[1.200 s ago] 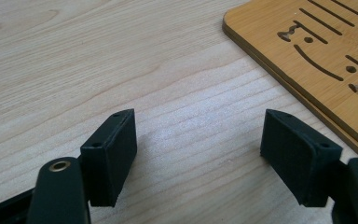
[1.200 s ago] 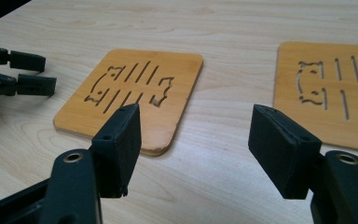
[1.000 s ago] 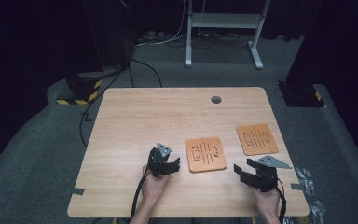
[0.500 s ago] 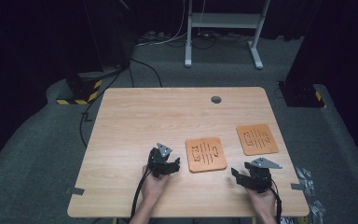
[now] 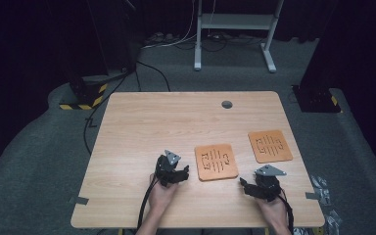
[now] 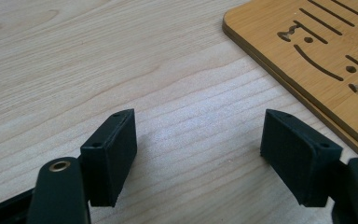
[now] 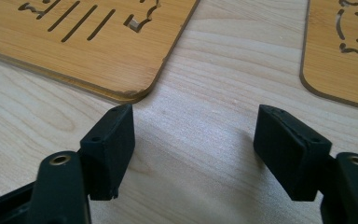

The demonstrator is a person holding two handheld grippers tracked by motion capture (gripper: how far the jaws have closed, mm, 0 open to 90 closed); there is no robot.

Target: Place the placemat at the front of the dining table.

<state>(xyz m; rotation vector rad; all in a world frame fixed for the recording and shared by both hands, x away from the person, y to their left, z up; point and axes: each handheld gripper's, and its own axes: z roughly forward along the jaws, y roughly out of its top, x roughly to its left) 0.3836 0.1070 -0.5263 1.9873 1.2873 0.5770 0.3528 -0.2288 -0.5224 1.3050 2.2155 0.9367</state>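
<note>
Both tongs, left [image 5: 182,172] and right [image 5: 243,185], spread and empty, flank the nearer bamboo mat [image 5: 216,161], low on the surface [image 5: 142,122], apparently poised to lift its edges

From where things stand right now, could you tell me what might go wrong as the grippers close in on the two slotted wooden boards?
The near board lies flat on the table, so open jaws may slide over its thin edge instead of catching it. The right gripper, whose jaws have just been opening, has only bare wood between them and could nudge the board's corner away. The left gripper could push it toward the far board.
</note>
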